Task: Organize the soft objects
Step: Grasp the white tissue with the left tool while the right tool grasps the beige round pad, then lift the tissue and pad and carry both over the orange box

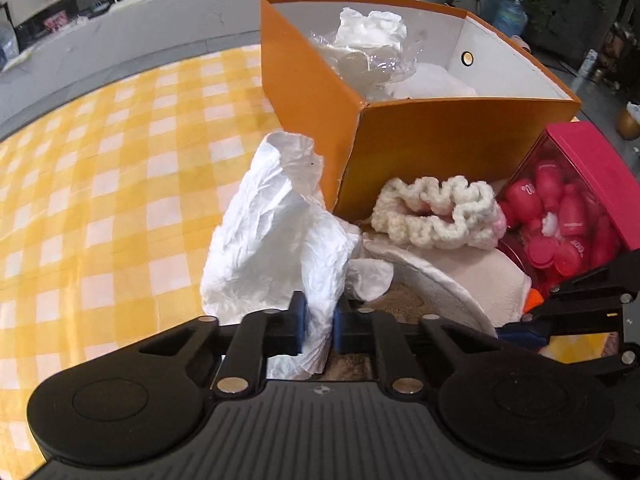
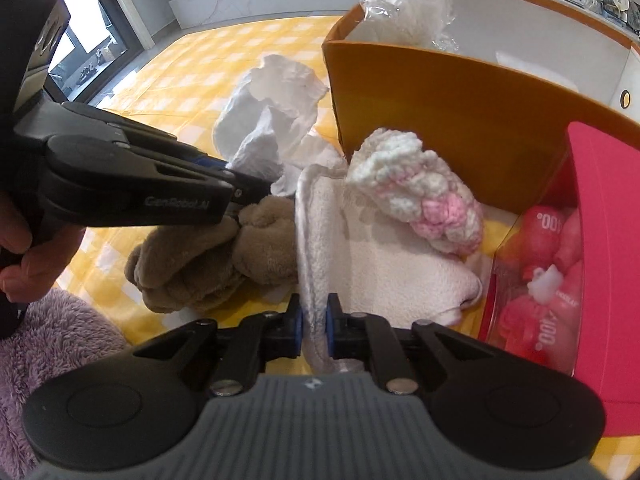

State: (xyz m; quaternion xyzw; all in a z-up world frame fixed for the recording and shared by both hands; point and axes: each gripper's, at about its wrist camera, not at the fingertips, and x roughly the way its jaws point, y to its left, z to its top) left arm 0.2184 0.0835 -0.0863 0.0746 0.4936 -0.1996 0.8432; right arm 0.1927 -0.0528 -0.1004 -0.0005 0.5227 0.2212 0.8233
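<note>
A crumpled white tissue [image 1: 276, 232] stands on the yellow checked cloth, and my left gripper [image 1: 320, 320] is shut on its lower end. In the right wrist view the same tissue [image 2: 272, 120] rises from the left gripper [image 2: 262, 184]. My right gripper [image 2: 314, 320] is shut on the rolled edge of a pale pink towel [image 2: 384, 272]. A white and pink crocheted piece [image 2: 416, 192] lies on that towel. It shows in the left wrist view as the crocheted piece [image 1: 436, 212], with the right gripper [image 1: 536, 314] at the frame's right edge. A brown plush [image 2: 208, 256] lies left of the towel.
An open orange box [image 1: 400, 140] behind the pile holds white wadding and clear plastic. A red box of pink bottles [image 2: 592, 240] stands to the right. A purple fluffy fabric [image 2: 52, 340] lies at the near left. A person's hand [image 2: 16, 256] holds the left gripper.
</note>
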